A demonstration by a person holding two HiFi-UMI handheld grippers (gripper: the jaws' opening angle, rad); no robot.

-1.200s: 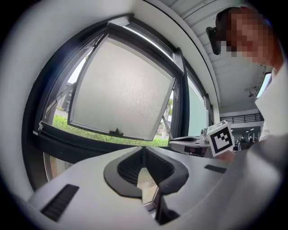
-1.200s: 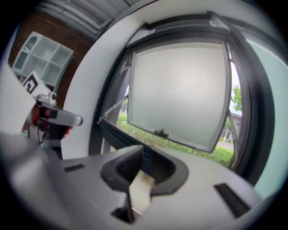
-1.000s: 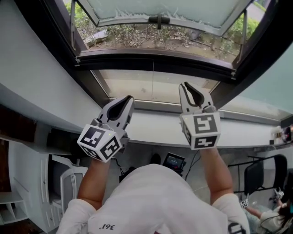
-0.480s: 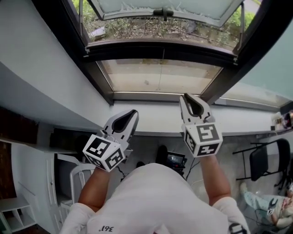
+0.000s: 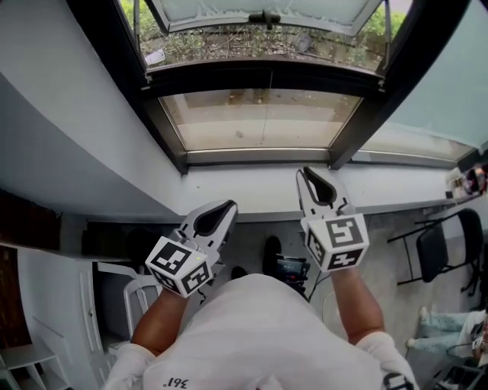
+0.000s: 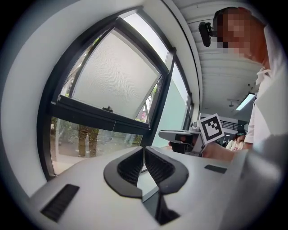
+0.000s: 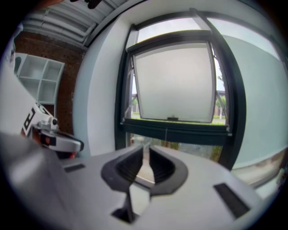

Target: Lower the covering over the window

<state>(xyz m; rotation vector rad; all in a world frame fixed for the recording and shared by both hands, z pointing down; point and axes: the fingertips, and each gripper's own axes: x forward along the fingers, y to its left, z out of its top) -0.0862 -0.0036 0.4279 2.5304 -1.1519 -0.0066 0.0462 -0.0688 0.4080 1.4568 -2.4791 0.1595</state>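
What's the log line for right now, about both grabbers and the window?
left gripper: shut, empty | right gripper: slightly apart, empty | black-framed glass window: top sash tilted open, lower pane uncovered

The head view looked steeply down from above the person's white-shirted shoulders [image 5: 252, 335]. It faced the black-framed window [image 5: 263, 76], with the white two-jaw left gripper [image 5: 227, 204] and right gripper [image 5: 306, 172] low in frame. The left gripper view sat close behind its own jaws, nearly level. It met the window at a slant from the left, with the right gripper at its right side. The right gripper view, somewhat blurred, seemed to face the window more squarely, the left gripper at its left edge. All three shared the frosted, tilted-out sash [image 7: 175, 83].
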